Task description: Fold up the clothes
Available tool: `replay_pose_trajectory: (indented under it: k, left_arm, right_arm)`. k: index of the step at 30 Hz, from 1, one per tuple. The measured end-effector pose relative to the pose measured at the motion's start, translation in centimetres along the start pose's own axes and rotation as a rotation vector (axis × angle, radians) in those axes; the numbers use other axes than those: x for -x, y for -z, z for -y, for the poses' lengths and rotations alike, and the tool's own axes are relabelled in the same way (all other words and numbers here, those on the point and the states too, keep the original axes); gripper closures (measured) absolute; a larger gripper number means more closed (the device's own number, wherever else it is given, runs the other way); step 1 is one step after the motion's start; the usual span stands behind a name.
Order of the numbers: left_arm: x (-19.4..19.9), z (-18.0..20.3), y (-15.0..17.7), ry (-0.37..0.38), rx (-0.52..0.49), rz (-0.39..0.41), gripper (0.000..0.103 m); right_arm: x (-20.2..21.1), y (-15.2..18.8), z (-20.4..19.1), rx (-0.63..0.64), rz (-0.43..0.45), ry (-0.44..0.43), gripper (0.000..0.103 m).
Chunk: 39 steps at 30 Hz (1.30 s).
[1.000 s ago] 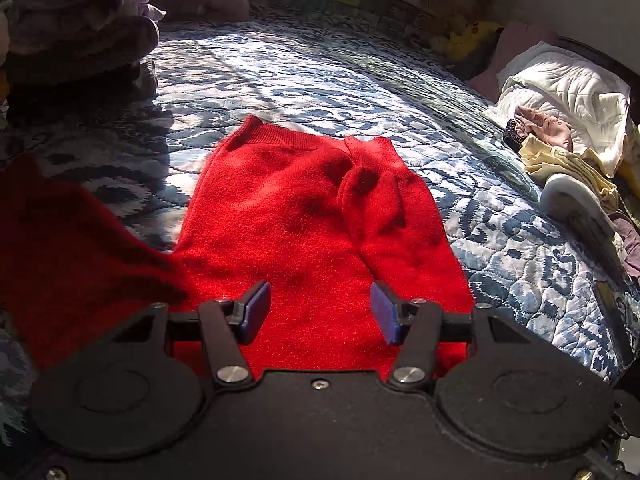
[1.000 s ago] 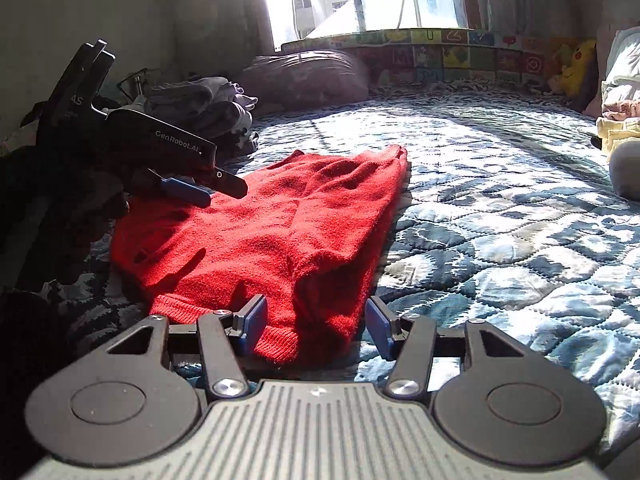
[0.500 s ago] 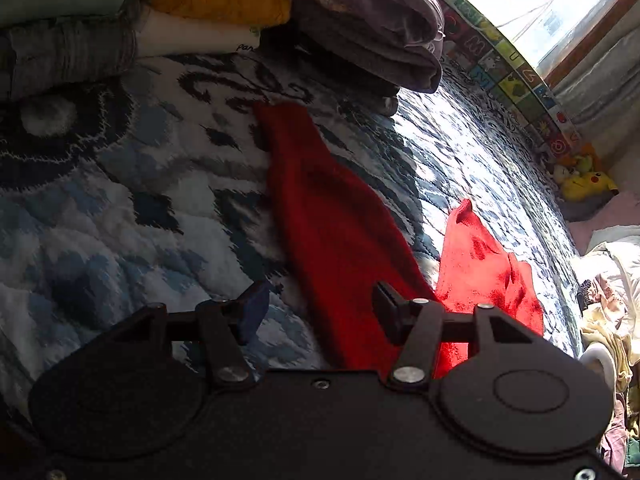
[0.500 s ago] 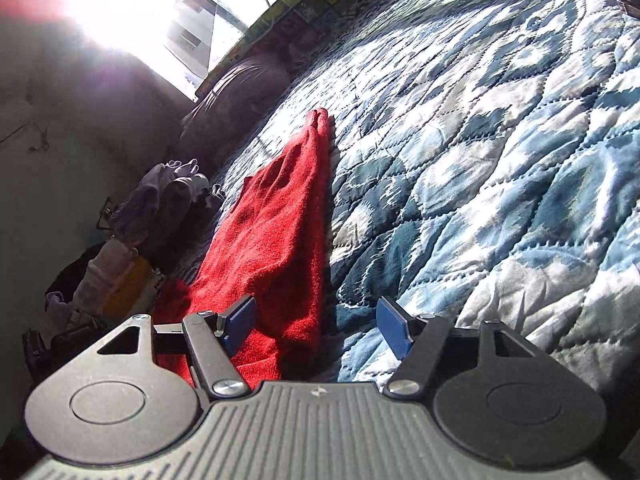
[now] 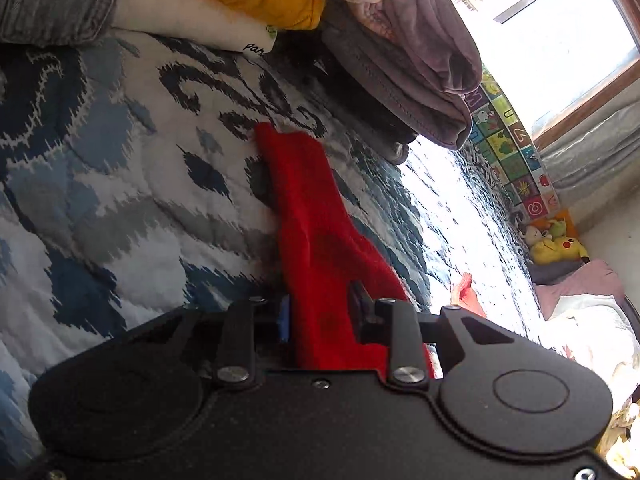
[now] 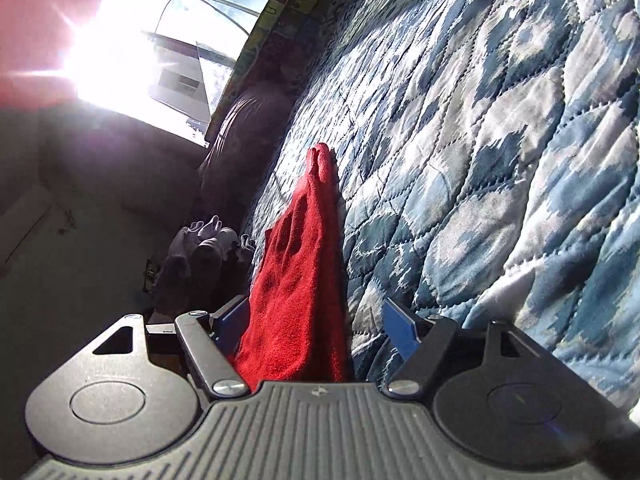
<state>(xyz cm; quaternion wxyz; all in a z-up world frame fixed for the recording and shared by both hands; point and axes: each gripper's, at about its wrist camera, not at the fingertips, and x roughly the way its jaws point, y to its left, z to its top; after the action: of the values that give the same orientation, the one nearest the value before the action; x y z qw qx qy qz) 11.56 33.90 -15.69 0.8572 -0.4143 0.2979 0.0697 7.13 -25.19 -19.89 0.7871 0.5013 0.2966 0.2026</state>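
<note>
Since your left gripper (image 5: 320,314) is pinching one part of the fuzzy red knit garment (image 5: 308,216) on the blue-and-white quilted bedspread (image 5: 120,184), that end looks anchored for a fold. Your right gripper (image 6: 316,330) stands spread around another part, not clamping yet, probably so you can line up both grips first.

Readable text in our two views

We read only "par", cut off, on the cream folded garment (image 5: 192,20); letters such as "U" show on the colourful alphabet play mat (image 5: 506,136).
</note>
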Motion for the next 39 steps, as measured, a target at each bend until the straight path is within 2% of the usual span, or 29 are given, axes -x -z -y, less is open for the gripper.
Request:
replay_pose_trajectory:
  k: [1, 6, 10, 14, 18, 23, 29, 31, 32, 33, 36, 39]
  left_arm:
    - [0.0, 0.1, 0.0, -0.007, 0.001, 0.004, 0.099]
    - [1.0, 3.0, 0.5, -0.043, -0.118, 0.052, 0.102]
    - [2.5, 7.3, 1.3, -0.06, -0.25, 0.106, 0.102]
    - [3.2, 12.2, 2.9, -0.068, -0.395, 0.142, 0.102]
    - [3.2, 17.7, 5.9, -0.055, -0.549, 0.157, 0.102]
    - [2.6, 23.9, 11.1, -0.018, -0.729, 0.159, 0.102]
    - [-0.7, 29.5, 20.7, 0.047, -0.942, 0.079, 0.102]
    - [-2.4, 30.3, 24.5, 0.081, -1.037, -0.008, 0.102]
    - [-3.5, 30.5, 26.4, 0.094, -1.112, -0.101, 0.101]
    - [-4.2, 30.5, 28.1, 0.1, -1.172, -0.17, 0.088]
    - [-2.3, 29.6, 29.4, 0.165, -1.222, -0.198, 0.073]
    - [0.7, 28.1, 27.8, 0.166, -1.21, -0.183, 0.071]
  right_arm:
    - [-0.4, -0.5, 0.1, -0.011, -0.001, -0.015, 0.03]
    - [-2.3, -3.0, 0.2, -0.025, 0.014, -0.063, 0.03]
    - [-3.6, -4.3, 0.3, -0.027, 0.028, -0.097, 0.03]
    - [-3.9, -4.2, 0.1, -0.025, 0.016, -0.116, 0.029]
    - [-4.0, -4.2, -0.2, -0.02, 0.001, -0.14, 0.029]
    - [-3.6, -4.3, 0.3, -0.059, -0.006, -0.171, 0.028]
    - [-3.0, -4.0, 1.4, -0.111, -0.007, -0.19, 0.028]
    - [-3.2, -4.0, 1.6, -0.128, -0.004, -0.195, 0.028]
    - [-3.3, -4.0, 1.7, -0.132, -0.003, -0.196, 0.028]
    - [-3.3, -4.0, 1.7, -0.132, -0.003, -0.196, 0.028]
    - [-3.4, -3.9, 1.4, -0.106, -0.007, -0.184, 0.029]
    - [-3.6, -3.8, 0.8, -0.066, -0.014, -0.157, 0.029]
